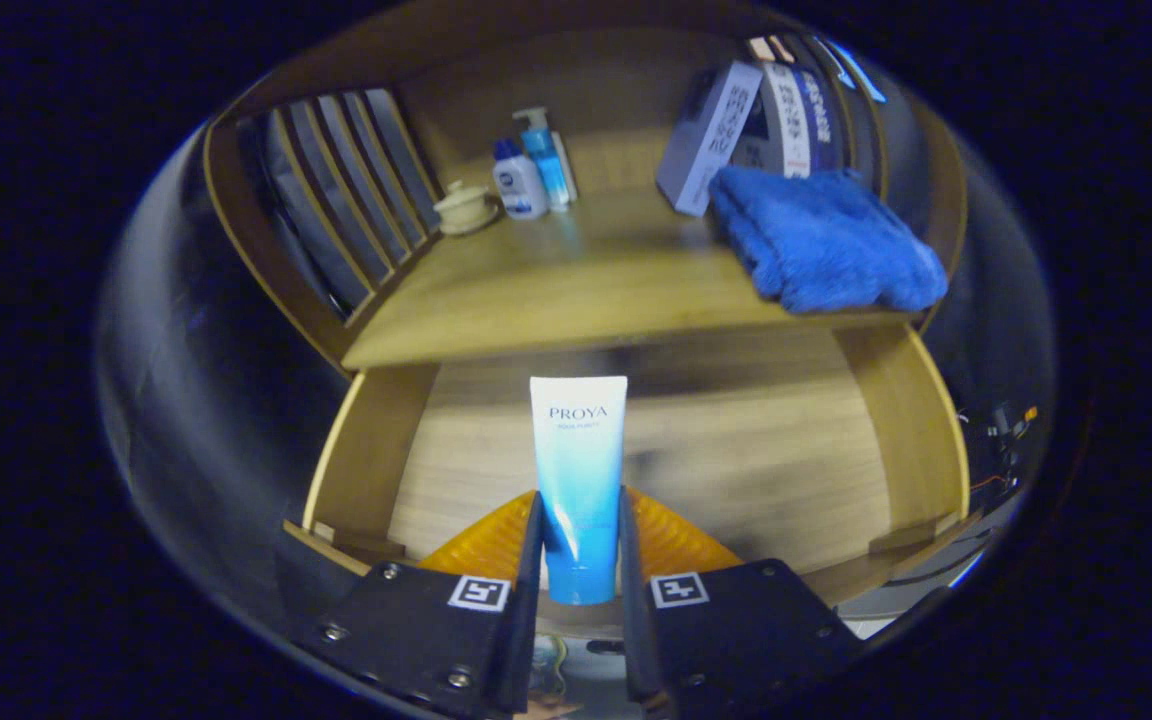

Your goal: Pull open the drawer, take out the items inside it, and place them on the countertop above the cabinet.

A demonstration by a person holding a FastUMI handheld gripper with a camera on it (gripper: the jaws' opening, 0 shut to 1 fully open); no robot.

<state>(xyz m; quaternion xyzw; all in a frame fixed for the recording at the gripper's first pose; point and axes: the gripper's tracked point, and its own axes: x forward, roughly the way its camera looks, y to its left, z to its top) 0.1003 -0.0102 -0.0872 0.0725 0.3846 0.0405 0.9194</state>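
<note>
While the gripper (580, 545) has its fingers closed on the lower half of a white-to-blue plastic cosmetic tube (577, 470), that tube stands upright between them, above the open wooden drawer (736, 450). I judge this the carrying step. Next comes lifting it to the wooden desk (576, 290) above, setting it on bare wood between the folded blue towel (826, 240) and the small bottles (531, 175).
</note>
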